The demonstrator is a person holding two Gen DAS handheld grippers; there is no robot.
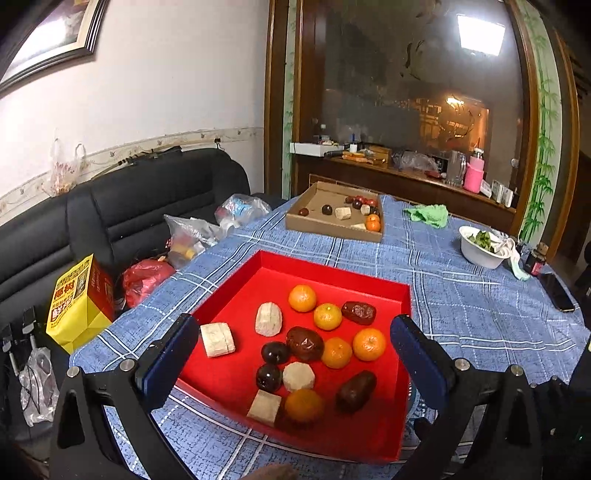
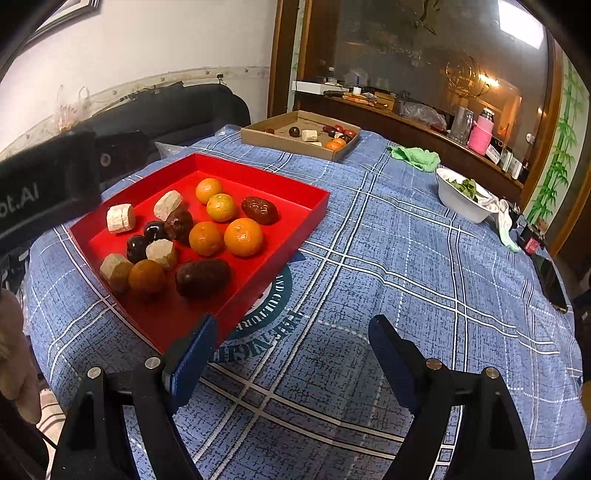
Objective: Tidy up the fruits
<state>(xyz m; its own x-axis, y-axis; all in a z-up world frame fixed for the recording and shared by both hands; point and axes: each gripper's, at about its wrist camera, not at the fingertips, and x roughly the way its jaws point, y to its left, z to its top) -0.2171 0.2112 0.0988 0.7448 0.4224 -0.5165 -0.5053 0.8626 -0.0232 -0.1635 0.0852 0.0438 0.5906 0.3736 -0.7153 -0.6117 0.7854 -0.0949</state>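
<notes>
The fruit sits loose in the red tray [image 1: 384,435] at the near edge of the tabletop [image 2: 406,258]; more lies in the cardboard tray [image 1: 325,225] at the far edge. Left gripper [image 1: 291,332] hovers over the red tray, jaws wide, empty. Right gripper [image 2: 291,332] likewise, beside the tray. Step in hand: selection. Next: close on one orange [image 1: 368,344].

Dim, warm indoor light; ceiling lamp [image 1: 480,35] glares, fisheye edges bend and darken.

The fruits in the far cardboard tray [image 1: 295,220] are too small to tell apart; the picture frame [image 1: 79,44] is cut off.
</notes>
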